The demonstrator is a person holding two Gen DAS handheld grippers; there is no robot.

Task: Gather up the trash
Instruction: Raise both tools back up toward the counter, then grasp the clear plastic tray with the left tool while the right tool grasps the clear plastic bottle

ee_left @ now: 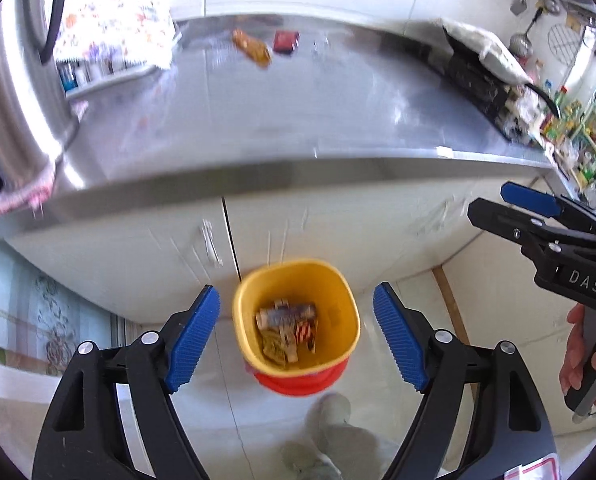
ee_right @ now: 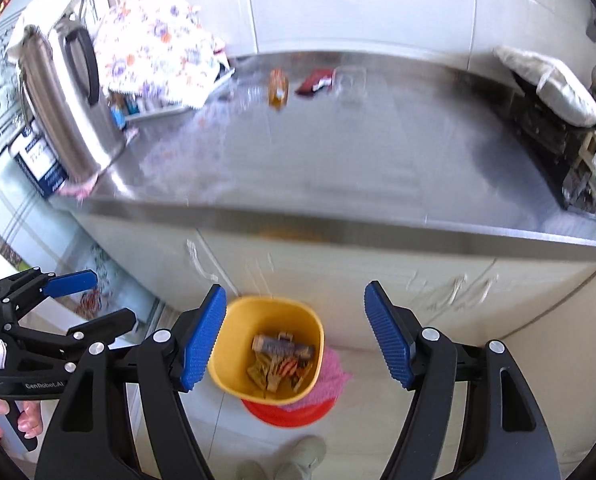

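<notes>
Nearest: left gripper (ee_left: 296, 336), jaws spread wide, nothing between the blue pads. Right gripper (ee_right: 294, 334), likewise wide apart and empty. Each is gripped by a hand (ee_left: 586, 354) at its handle.

Below, on the floor just in front of the cabinet doors (ee_right: 338, 280): yellow bin (ee_right: 268, 346) standing on a red base (ee_right: 290, 412), with something pink just beside it. Several wrappers (ee_left: 288, 330) lie in the bottom of the bin, so part of the collecting looks done.

Farther: steel counter (ee_left: 298, 120), mostly bare in the middle. Steel kettle (ee_right: 68, 108) at its left end, floral cloth (ee_right: 158, 44) behind that, a dark box (ee_right: 550, 132) at the right.

Farthest, near the wall: orange wrapper (ee_left: 252, 47), red wrapper (ee_left: 286, 41) just beside it, and what may be a clear plastic piece (ee_right: 350, 80), too blurred to be sure. These remain to be fetched; judged roughly halfway or beyond.
</notes>
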